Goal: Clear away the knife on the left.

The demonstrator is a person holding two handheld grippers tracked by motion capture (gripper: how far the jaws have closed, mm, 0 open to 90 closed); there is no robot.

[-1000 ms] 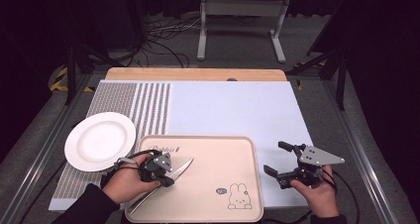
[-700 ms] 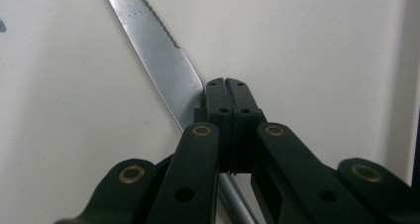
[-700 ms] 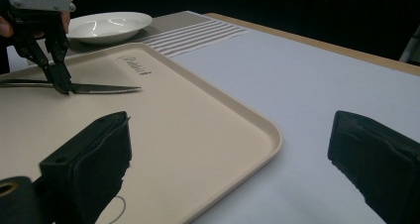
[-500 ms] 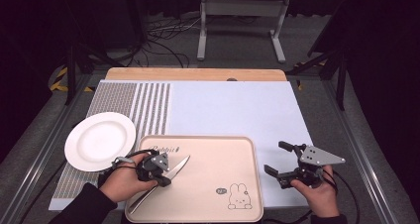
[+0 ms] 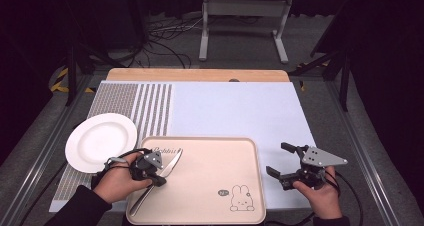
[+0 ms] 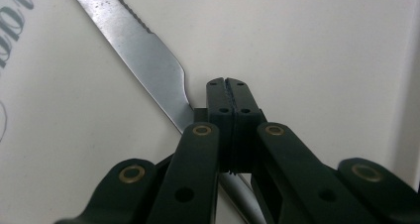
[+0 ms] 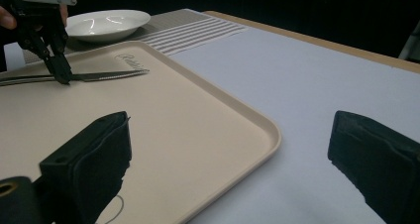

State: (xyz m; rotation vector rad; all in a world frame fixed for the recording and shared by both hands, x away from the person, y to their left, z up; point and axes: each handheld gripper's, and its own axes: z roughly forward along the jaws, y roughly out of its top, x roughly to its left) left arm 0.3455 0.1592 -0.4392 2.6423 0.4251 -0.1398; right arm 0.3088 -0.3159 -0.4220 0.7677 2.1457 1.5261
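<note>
The left gripper has its fingers pinching the knife near where blade meets handle, on the left part of the beige tray. Since a second ago the knife has barely shifted, so I'd judge the grip set but the lift not yet begun. The right gripper, fingers spread and empty, waits over the counter beside the tray.

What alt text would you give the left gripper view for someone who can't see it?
The left gripper's two black jaws are shut on the handle end of a serrated steel table knife, which lies on a flat beige plastic tray. The blade runs up and to the left from the jaws, past grey printed lettering at the tray's left edge.
</note>
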